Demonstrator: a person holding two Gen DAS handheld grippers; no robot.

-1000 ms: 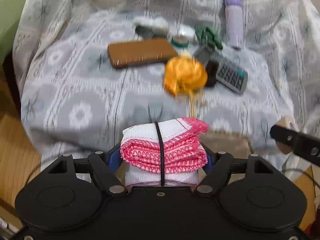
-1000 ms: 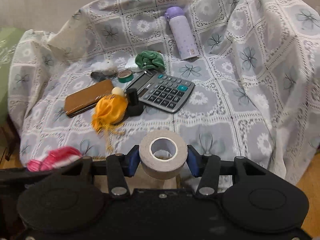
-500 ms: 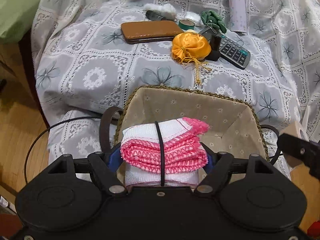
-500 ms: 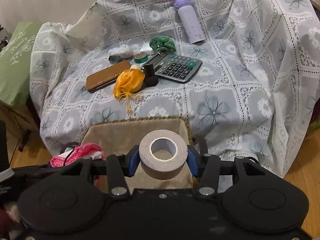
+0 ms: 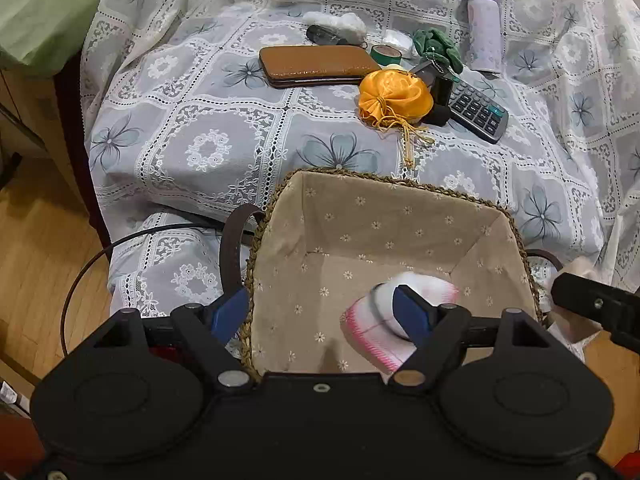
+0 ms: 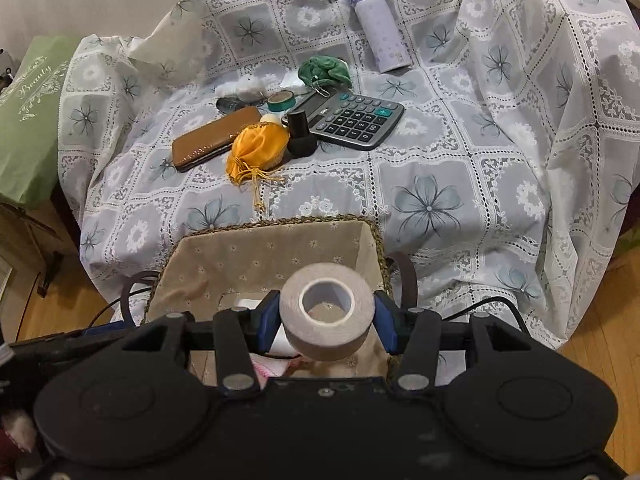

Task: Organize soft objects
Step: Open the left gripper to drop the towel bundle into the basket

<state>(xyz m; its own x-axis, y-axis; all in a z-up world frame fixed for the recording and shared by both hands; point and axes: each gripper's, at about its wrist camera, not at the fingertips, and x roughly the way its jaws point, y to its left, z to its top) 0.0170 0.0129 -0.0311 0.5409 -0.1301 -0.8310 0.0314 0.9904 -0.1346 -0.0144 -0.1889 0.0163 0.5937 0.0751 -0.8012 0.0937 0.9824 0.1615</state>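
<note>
Pink cloth (image 5: pixel 384 320) now loose in basket (image 5: pixel 304 200)

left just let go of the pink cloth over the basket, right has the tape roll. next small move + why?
Probably open the right hand-held gripper to drop the tape roll into the basket. The roll is pinched over the lining, and the pink cloth is already falling blurred inside, free of the left hand-held gripper, whose jaws have just been opening.
</note>
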